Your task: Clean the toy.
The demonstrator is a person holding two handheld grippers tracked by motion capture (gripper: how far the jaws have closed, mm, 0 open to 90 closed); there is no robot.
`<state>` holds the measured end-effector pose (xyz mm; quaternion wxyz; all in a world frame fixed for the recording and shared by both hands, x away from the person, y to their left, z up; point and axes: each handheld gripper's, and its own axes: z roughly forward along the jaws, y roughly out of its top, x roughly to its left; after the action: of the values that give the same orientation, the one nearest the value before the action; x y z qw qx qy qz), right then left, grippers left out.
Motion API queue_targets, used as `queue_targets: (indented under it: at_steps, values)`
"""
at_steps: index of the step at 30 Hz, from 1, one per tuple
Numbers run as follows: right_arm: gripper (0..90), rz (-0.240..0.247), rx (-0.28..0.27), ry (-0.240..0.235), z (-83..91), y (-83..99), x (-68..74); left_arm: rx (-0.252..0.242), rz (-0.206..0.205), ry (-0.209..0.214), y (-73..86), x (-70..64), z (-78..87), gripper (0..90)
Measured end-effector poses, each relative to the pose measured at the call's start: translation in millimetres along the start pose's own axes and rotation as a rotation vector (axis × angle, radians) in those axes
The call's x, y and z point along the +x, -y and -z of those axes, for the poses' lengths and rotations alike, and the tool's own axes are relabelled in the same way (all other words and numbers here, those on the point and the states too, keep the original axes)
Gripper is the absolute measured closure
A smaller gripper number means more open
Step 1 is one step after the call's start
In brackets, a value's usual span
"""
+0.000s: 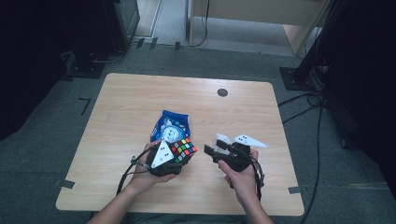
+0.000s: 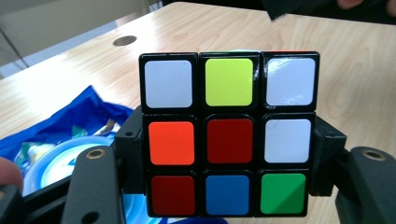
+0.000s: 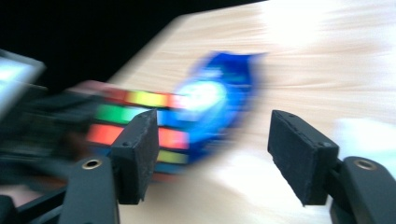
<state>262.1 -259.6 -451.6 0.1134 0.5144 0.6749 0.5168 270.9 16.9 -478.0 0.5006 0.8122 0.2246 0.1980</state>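
Gripping cube [image 2: 229, 135], left tool [image 1: 180, 156], table [image 1: 140, 93] open beyond

the room is dim, dark at both sides, with soft even light on the table [image 1: 140, 93] and faint shadows. in the left gripper view the cube [image 2: 229, 135] is sharp, its white stickers glaring near the top right. the right gripper view is smeared by motion blur: cube [image 3: 135, 126] and blue packet [image 3: 219, 102] streak, and the table's far right corner washes out white.
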Motion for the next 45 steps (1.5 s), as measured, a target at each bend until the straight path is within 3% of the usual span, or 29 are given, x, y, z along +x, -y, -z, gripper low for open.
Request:
queue_targets:
  at_steps: [4, 5, 6, 8, 10, 13, 17, 20, 22, 24, 28, 30, 32, 38, 42, 45]
  values:
    - [36.8, 0.085, 0.043, 0.229, -16.9, 18.3, -28.3, -0.002, 0.002, 0.003, -0.5, -0.6, 0.3, 33.9]
    - [36.8, 0.085, 0.043, 0.229, -16.9, 18.3, -28.3, -0.002, 0.002, 0.003, -0.5, -0.6, 0.3, 33.8]
    - [40.2, 0.032, 0.079, 0.240, -24.9, 25.7, -41.3, 0.002, 0.005, 0.002, -0.5, -0.3, -0.3, 33.8]
    - [43.9, 0.019, 0.102, 0.243, -30.1, 28.7, -45.7, 0.003, 0.013, 0.003, -0.1, 0.3, -0.8, 33.8]
    - [48.6, 0.049, 0.125, 0.282, -34.6, 31.6, -47.8, 0.006, 0.015, 0.004, 0.3, 0.2, -1.0, 33.8]
    - [58.5, 0.053, 0.146, 0.297, -37.8, 37.0, -51.3, 0.006, 0.015, 0.007, 0.2, -0.5, -0.6, 33.8]
    - [80.8, 0.102, 0.147, 0.325, -35.4, 38.1, -55.8, -0.001, 0.030, 0.020, -0.1, 0.0, -0.4, 33.9]
    - [87.8, 0.040, 0.146, 0.276, -31.4, 36.0, -60.0, -0.011, 0.041, 0.034, 0.1, -0.3, 0.0, 33.8]
    - [88.2, 0.039, 0.094, 0.211, -27.0, 34.2, -53.3, -0.015, 0.034, 0.040, 0.1, -1.2, 0.0, 33.8]
    - [88.3, 0.051, 0.025, 0.122, -19.9, 30.0, -37.4, -0.015, 0.031, 0.052, 0.3, -2.4, -0.5, 33.8]
    - [88.3, 0.124, -0.083, -0.047, -7.9, 20.3, 5.7, -0.013, 0.016, 0.080, 0.5, -7.6, -2.3, 33.8]
    - [88.3, 0.125, -0.094, -0.115, -7.0, 18.4, 21.5, -0.025, -0.004, 0.103, -0.1, -12.5, -2.3, 33.8]
    - [88.5, 0.085, -0.098, -0.182, -8.9, 18.3, 29.9, -0.025, -0.024, 0.118, -1.0, -16.3, -1.8, 33.8]
    - [88.5, 0.015, -0.086, -0.286, -10.9, 17.0, 36.1, -0.018, -0.039, 0.134, -0.3, -20.4, -3.5, 33.8]
    - [88.5, 0.062, -0.088, -0.352, -6.9, 15.1, 49.0, -0.018, -0.023, 0.111, -0.9, -18.1, -3.9, 33.8]
    - [88.3, 0.120, -0.087, -0.316, -4.3, 15.1, 55.6, -0.021, -0.004, 0.097, 0.3, -11.2, -1.7, 33.8]
